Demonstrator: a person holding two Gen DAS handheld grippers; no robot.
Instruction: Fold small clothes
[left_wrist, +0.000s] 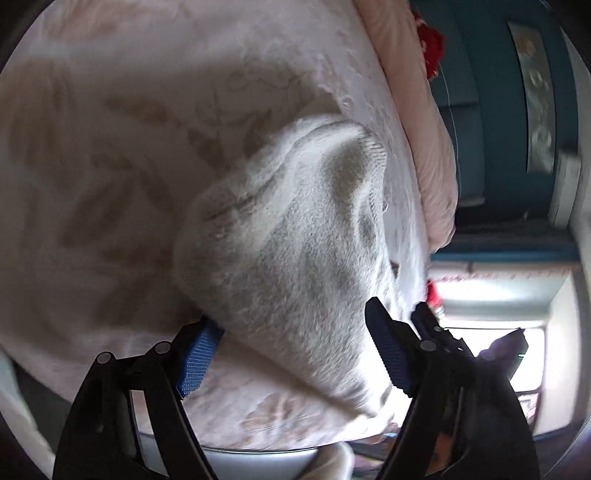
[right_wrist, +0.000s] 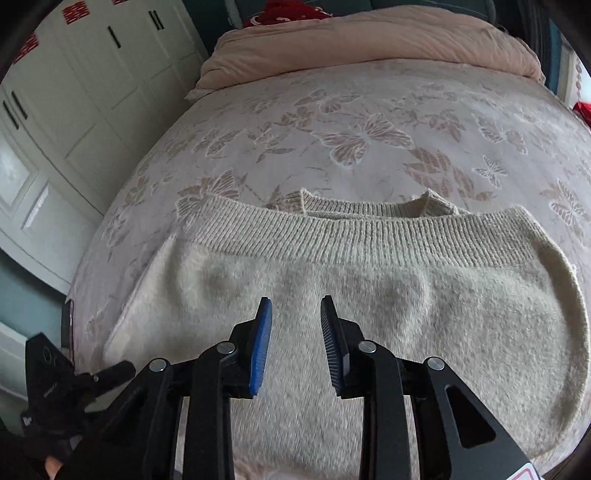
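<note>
Bed (right_wrist: 369, 122) covered by a pale bedspread (right_wrist: 461, 147) with a butterfly pattern; folded pink quilt (right_wrist: 369, 40) at the far end with something red (right_wrist: 288, 11) behind it. White wardrobe (right_wrist: 81, 85) to the left with black handles and red paper cutouts on the doors, not readable. No brand or label text legible anywhere.

Cream knit sweater (right_wrist: 406, 306) lies on the bedspread, folded over, ribbed hem band across the top, ribbed collar peeking out behind it. In the left wrist view the sweater (left_wrist: 280, 240) is bunched and blurred against the bedspread (left_wrist: 110, 147).

Right gripper (right_wrist: 295, 339) hovers over the sweater's middle, blue pads parted, nothing between them. Left gripper (left_wrist: 295, 350) spread wide, sweater fabric lying between its blue pads (left_wrist: 197, 360), not pinched. Left gripper also shows at the lower left of the right wrist view, at the sweater's edge.
</note>
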